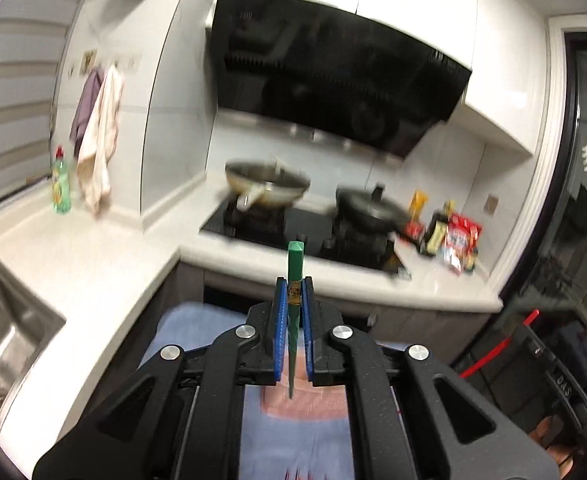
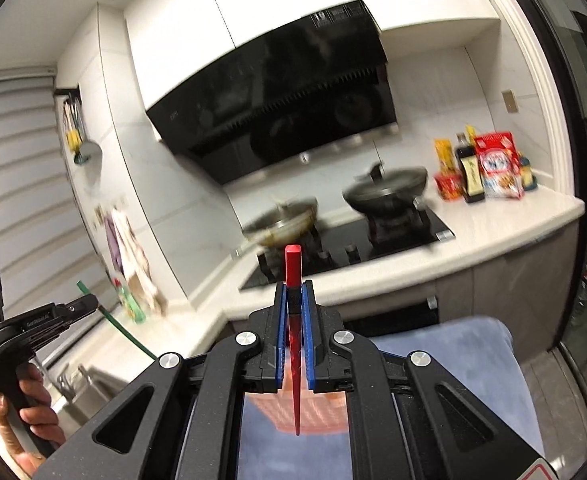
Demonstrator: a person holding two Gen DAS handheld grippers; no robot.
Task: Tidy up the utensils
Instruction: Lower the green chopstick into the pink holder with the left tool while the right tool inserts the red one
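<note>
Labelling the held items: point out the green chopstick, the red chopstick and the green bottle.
green chopstick (image 1: 294, 276), left wrist view, upper shaft above the pads
red chopstick (image 2: 293, 268), right wrist view, thick upper end
green bottle (image 1: 61, 188), left wrist view, body

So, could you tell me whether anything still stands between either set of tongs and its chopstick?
Nothing does. The left tongs are shut on the green chopstick, and the right tongs are shut on the red chopstick. Where they go is not in view.
</note>
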